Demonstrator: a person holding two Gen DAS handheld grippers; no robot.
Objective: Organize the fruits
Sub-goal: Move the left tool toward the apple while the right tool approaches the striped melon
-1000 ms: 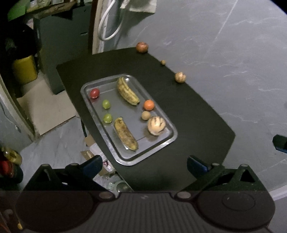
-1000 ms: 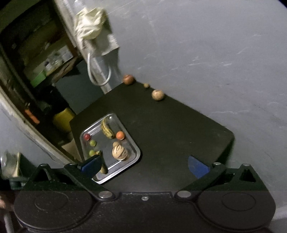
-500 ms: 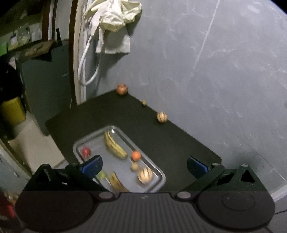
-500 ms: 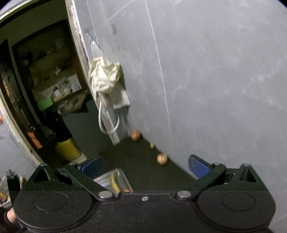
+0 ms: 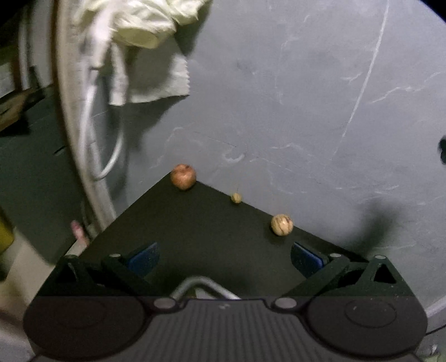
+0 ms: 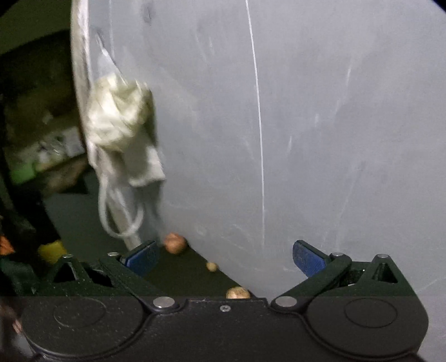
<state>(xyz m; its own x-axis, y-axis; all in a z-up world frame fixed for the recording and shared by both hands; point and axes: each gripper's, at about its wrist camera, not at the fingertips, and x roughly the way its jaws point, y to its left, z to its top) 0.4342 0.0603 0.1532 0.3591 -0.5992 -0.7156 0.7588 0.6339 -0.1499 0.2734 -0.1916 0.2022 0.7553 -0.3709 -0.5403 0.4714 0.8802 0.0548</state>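
Three fruits lie along the far edge of the black table [image 5: 195, 236] against the grey wall: a reddish apple [image 5: 183, 176] at the corner, a small brown fruit [image 5: 236, 198], and a striped pale round fruit [image 5: 282, 224]. The corner of the metal tray [image 5: 200, 284] shows just above my left gripper's body; its fruits are hidden. My left gripper [image 5: 224, 257] is open and empty, held above the table. My right gripper [image 6: 224, 257] is open and empty, held high. In its view I see the apple [image 6: 174, 243], the small fruit [image 6: 211, 266] and the striped fruit [image 6: 237, 293] low down.
A grey wall [image 5: 306, 111] stands right behind the table. A pale cloth [image 5: 133, 25] and a white cable loop [image 5: 94, 156] hang at the wall's left edge; they also show in the right wrist view [image 6: 120, 131]. A dark doorway with a yellow container [image 6: 51, 250] lies left.
Both grippers have tilted up and moved forward. The tray with its fruits has slid out of both views. The three fruits by the wall have come closer in the left view.
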